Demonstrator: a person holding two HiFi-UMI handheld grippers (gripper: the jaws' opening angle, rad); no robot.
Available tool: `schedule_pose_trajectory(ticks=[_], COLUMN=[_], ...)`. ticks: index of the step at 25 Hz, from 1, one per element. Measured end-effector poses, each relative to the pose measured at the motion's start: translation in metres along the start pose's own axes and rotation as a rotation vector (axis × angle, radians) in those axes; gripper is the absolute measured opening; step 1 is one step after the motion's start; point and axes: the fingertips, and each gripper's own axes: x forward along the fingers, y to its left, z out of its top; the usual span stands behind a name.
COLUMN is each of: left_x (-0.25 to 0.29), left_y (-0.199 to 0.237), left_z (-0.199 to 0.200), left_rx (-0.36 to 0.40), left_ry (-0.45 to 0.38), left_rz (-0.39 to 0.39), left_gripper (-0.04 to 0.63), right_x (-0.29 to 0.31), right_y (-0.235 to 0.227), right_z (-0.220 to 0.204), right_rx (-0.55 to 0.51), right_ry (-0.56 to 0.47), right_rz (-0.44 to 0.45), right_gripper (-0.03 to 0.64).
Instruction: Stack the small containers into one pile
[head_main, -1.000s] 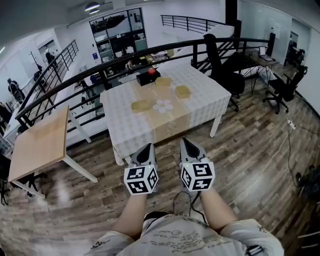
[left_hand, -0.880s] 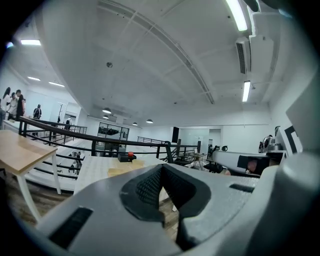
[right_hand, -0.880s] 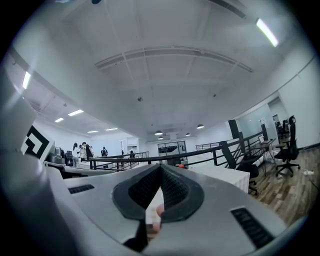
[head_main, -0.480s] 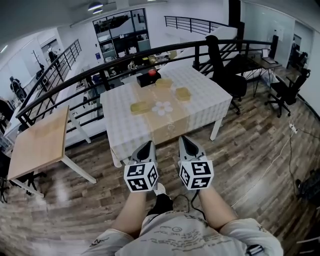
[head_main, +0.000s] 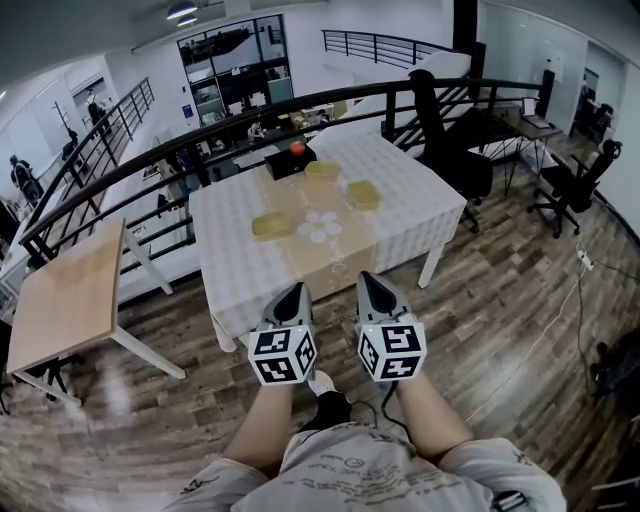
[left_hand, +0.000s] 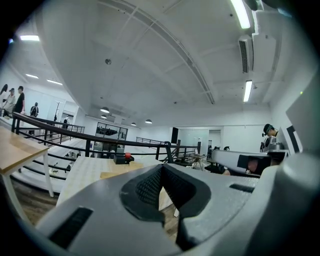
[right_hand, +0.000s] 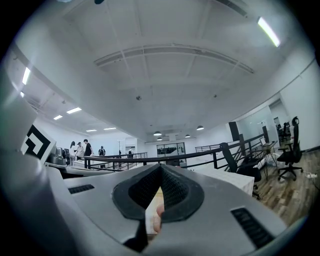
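Observation:
Three small yellowish containers stand apart on the white-clothed table (head_main: 400, 225) in the head view: one at the left (head_main: 271, 226), one at the back (head_main: 322, 171), one at the right (head_main: 363, 195). My left gripper (head_main: 296, 291) and right gripper (head_main: 366, 280) hang side by side over the floor, short of the table's near edge, both shut and empty. In the left gripper view the shut jaws (left_hand: 161, 167) point at the table (left_hand: 85, 170). The right gripper (right_hand: 160, 167) also points toward it.
A white flower-shaped mat (head_main: 320, 227) lies mid-table, and a black box with a red object (head_main: 292, 158) sits at the back edge. A wooden table (head_main: 65, 295) stands left, a black railing (head_main: 150, 160) behind, and office chairs (head_main: 450, 140) at the right on the wood floor.
The view has shifted a little: the table sits slightly further left and nearer in the picture. Both grippers stay shut, side by side in front of the body.

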Motion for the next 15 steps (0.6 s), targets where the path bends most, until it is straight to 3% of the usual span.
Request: schedule_pose_trajectory(ticks=[15], left_x=[0.142], left_y=[0.090], left_z=[0.016], left_rx=[0.007], left_ry=[0.014], left_rz=[0.029], left_gripper=[0.003], right_x=[0.173], right_y=[-0.029], right_z=[-0.016], right_rx=[0.000], right_ry=[0.037], right_rz=[0.012], right_gripper=[-0.006])
